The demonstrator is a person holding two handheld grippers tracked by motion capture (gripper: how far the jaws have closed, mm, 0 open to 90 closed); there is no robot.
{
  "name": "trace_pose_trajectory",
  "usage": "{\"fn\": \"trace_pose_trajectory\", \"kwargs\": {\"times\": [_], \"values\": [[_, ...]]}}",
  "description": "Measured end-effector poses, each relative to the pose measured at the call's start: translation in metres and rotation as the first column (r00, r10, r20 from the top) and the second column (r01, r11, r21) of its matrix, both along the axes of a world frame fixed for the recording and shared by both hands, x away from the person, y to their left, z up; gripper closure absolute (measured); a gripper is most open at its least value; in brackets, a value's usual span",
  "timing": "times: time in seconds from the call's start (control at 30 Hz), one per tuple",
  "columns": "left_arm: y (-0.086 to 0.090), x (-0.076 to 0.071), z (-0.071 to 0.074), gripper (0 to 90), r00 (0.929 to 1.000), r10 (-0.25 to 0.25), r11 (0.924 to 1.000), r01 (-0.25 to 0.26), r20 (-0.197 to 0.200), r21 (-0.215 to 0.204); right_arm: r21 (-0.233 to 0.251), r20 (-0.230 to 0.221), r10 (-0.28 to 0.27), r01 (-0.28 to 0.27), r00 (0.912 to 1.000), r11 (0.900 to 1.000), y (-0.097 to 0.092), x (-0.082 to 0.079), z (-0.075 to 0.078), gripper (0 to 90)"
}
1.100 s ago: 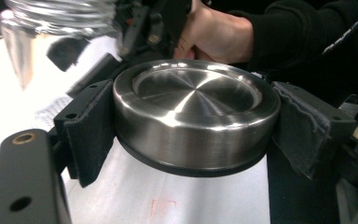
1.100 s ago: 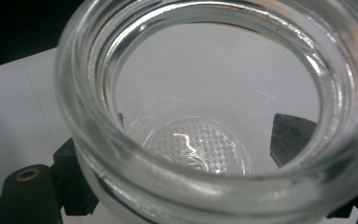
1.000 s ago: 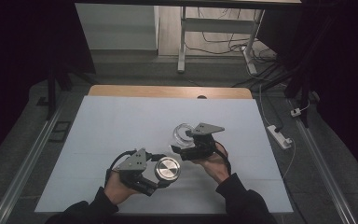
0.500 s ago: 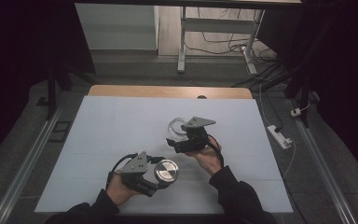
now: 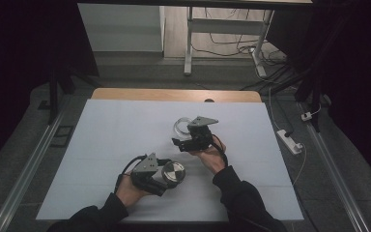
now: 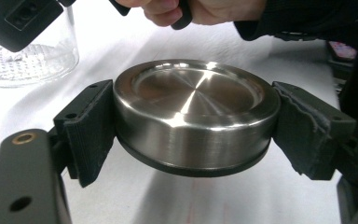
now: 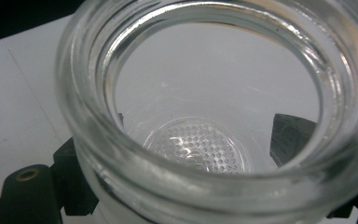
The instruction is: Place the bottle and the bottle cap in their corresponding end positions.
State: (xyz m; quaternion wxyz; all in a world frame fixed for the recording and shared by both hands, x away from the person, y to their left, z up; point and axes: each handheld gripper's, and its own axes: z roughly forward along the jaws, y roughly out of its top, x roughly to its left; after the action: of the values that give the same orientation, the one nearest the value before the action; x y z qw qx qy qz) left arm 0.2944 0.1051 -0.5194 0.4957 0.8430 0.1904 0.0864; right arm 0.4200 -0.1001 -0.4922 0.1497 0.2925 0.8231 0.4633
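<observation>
My left gripper point(image 5: 166, 175) is shut on a round steel lid point(image 5: 173, 171), low over the white table point(image 5: 106, 140) near its front edge. In the left gripper view both black pads clamp the lid's point(image 6: 191, 112) sides, its top face up. My right gripper point(image 5: 186, 140) is shut on a clear glass jar point(image 5: 181, 126) at mid-table, beyond the lid. The right gripper view looks down into the jar's open mouth point(image 7: 205, 56), with a black pad point(image 7: 291, 135) visible through the glass. The jar's point(image 6: 28, 60) dimpled base is at or just above the table.
The white sheet covers the table, and a wooden strip point(image 5: 174, 94) shows at the far edge. A power strip point(image 5: 289, 141) with cables lies off the table's right side. Metal rails point(image 5: 26, 176) run along both sides.
The right gripper has carried the jar a little farther from the person and slightly left, away from the lid. The left gripper with the lid has hardly moved.
</observation>
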Motion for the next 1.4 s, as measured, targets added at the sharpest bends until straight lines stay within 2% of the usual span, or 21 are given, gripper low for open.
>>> {"fn": "trace_pose_trajectory", "kwargs": {"times": [0.2, 0.53, 0.57, 0.73, 0.8, 0.93, 1.13, 1.2, 1.27, 1.33, 1.4], "values": [[-0.007, 0.009, -0.007, 18.9, 0.9995, 0.015, 0.9993, -0.014, -0.028, 0.035, -0.026, -0.012, -0.012, 0.011, 0.9999, 0.9996, 0.008, 0.009, -0.01, 15.2], [-0.016, 0.018, -0.014, 18.9, 0.999, 0.028, 0.9938, -0.024, -0.034, 0.108, -0.049, -0.015, -0.016, 0.015, 0.9998, 0.9987, 0.017, 0.019, -0.019, 15.2], [-0.017, 0.019, -0.016, 18.9, 0.9989, 0.032, 0.9911, -0.028, -0.035, 0.13, -0.054, -0.014, -0.015, 0.015, 0.9998, 0.9984, 0.017, 0.019, -0.02, 15.2], [-0.02, 0.022, -0.02, 18.9, 0.9984, 0.042, 0.9833, -0.035, -0.038, 0.178, -0.07, -0.013, -0.016, 0.015, 0.9998, 0.9974, 0.021, 0.022, -0.024, 15.2], [-0.02, 0.022, -0.021, 18.9, 0.9982, 0.045, 0.9826, -0.037, -0.04, 0.182, -0.08, -0.012, -0.016, 0.015, 0.9998, 0.9967, 0.022, 0.022, -0.026, 15.1], [-0.019, 0.024, -0.022, 18.9, 0.9975, 0.047, 0.9719, -0.033, -0.052, 0.233, -0.104, -0.006, -0.014, 0.013, 0.9999, 0.9945, 0.025, 0.021, -0.03, 15.1], [-0.021, 0.026, -0.023, 18.9, 0.9958, 0.064, 0.9653, -0.045, -0.065, 0.257, -0.131, 0.003, -0.025, 0.025, 0.9997, 0.9911, 0.03, 0.02, -0.03, 14.9], [-0.021, 0.026, -0.023, 18.9, 0.9949, 0.072, 0.9634, -0.052, -0.07, 0.263, -0.129, -0.008, -0.035, 0.034, 0.9993, 0.9911, 0.03, 0.021, -0.031, 14.7], [-0.021, 0.027, -0.023, 19.0, 0.994, 0.076, 0.965, -0.054, -0.078, 0.257, -0.121, -0.013, -0.033, 0.032, 0.9994, 0.9922, 0.029, 0.021, -0.031, 14.2], [-0.019, 0.027, -0.023, 20.2, 0.9921, 0.088, 0.9701, -0.065, -0.089, 0.234, -0.115, -0.026, -0.015, 0.012, 0.9995, 0.9933, 0.028, 0.022, -0.031, 10.3], [-0.017, 0.029, -0.023, 20.1, 0.9897, 0.105, 0.9693, -0.08, -0.098, 0.232, -0.1, -0.035, -0.004, 0.0, 0.9994, 0.995, 0.027, 0.022, -0.03, 8.2]]}}
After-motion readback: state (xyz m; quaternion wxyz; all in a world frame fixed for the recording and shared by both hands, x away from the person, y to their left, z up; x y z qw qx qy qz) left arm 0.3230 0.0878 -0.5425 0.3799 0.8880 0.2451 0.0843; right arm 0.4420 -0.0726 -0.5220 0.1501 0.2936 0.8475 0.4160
